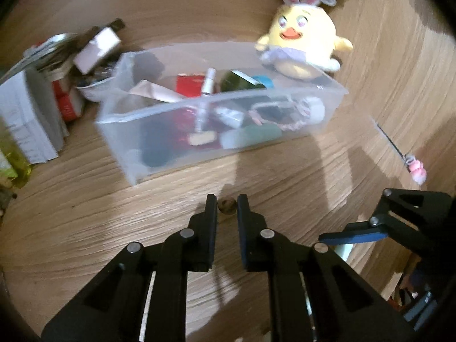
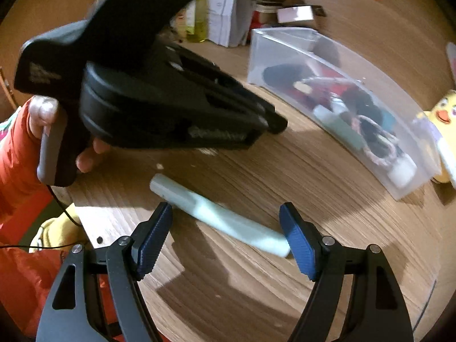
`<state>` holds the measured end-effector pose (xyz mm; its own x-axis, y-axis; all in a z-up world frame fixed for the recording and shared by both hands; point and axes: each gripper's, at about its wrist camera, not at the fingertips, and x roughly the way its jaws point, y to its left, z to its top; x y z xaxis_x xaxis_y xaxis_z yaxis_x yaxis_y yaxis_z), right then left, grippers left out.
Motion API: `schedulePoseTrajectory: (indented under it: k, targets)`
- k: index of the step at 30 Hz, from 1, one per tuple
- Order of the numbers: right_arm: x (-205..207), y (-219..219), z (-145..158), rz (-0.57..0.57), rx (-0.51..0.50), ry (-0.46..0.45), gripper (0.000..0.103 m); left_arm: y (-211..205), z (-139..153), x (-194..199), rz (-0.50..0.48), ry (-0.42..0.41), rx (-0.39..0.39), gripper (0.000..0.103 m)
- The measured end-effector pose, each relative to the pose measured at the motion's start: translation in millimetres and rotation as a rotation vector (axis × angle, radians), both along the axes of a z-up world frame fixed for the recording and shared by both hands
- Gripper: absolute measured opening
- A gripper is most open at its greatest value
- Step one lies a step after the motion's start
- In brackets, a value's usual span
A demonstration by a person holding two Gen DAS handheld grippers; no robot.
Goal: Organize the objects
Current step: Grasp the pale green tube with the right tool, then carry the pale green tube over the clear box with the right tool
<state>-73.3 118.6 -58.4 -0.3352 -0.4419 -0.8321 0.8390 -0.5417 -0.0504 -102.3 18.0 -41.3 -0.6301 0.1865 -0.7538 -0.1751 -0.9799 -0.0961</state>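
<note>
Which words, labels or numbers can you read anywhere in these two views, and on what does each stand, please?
None can be read.
Red box: pale lettering, too blurred.
White paper packet: faint print, too blurred.
Left hand-held gripper: pale marking on its body, blurred, and embossed text on its side, illegible.

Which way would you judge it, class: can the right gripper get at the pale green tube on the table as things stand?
Probably yes. The right gripper is open, its fingers either side of the pale green tube, which lies flat on bare wooden table with nothing in between.

Both wrist views close, sharing bin [image 1: 136, 168]
</note>
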Motion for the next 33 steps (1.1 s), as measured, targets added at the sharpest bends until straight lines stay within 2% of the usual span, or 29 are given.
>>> schedulePoseTrajectory:
  k: [1,3,5,8,11,18,33]
  targets:
    - [0,0,0,0.003,-0.004,-0.006,0.072,-4,3,2,0.009,0.008,0.003,0.013]
    - [-2,1,1,0.005,-0.020,-0.022,0.063,-12,9,8,0.031,0.026,0.013,0.013]
    - [-4,3,1,0.004,-0.029,-0.033,0.044,-19,15,14,0.045,0.042,0.030,0.013]
    - [-3,7,1,-0.024,-0.031,-0.022,0.026,-25,20,22,0.054,0.060,0.040,0.013]
    - [-5,11,1,-0.067,-0.031,-0.014,0.014,-25,23,27,0.054,0.072,0.044,0.013]
    - [-24,17,2,-0.154,-0.072,-0.021,0.014,-18,30,33,0.046,0.103,0.049,0.013]
    - [-53,40,46,-0.275,-0.248,0.023,0.014,-11,65,22,0.054,0.205,0.060,0.013]
